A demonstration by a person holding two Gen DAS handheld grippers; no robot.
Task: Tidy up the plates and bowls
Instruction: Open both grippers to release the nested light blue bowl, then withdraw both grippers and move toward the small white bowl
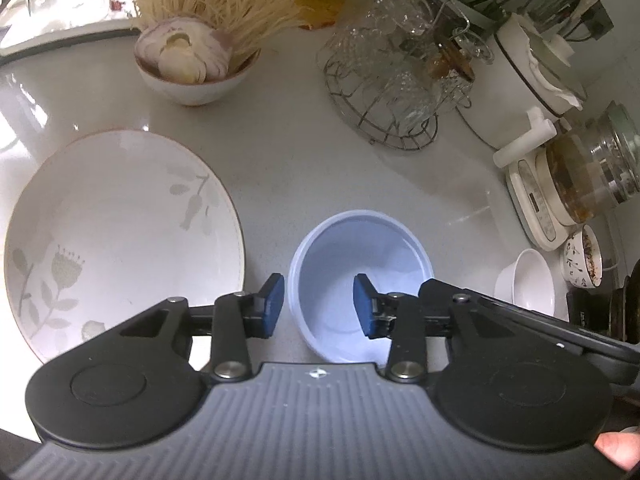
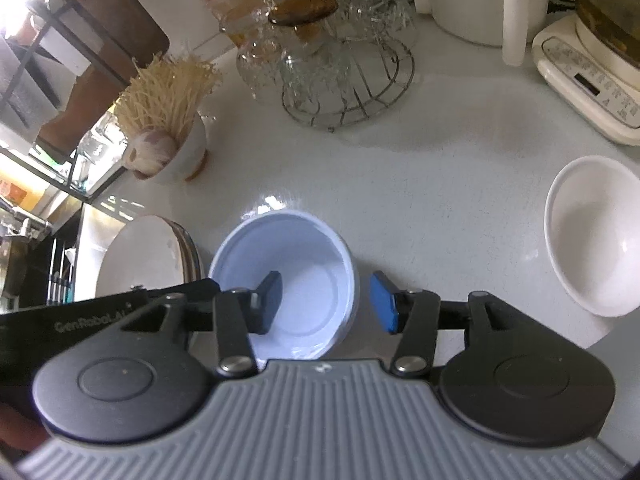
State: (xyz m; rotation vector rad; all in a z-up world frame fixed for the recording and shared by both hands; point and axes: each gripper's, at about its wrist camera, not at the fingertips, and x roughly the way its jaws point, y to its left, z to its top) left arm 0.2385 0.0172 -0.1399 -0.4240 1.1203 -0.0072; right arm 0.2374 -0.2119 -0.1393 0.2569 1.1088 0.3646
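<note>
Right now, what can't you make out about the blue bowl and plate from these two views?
- Blue bowl: near rim hidden by the left gripper in the left view and by the right gripper in the right view; contact can't be told.
- Plate: near edge covered by the left gripper body; in the right view it's mostly blocked by the other gripper's arm.
- White bowl: partly hidden behind the right gripper's arm in the left view.
</note>
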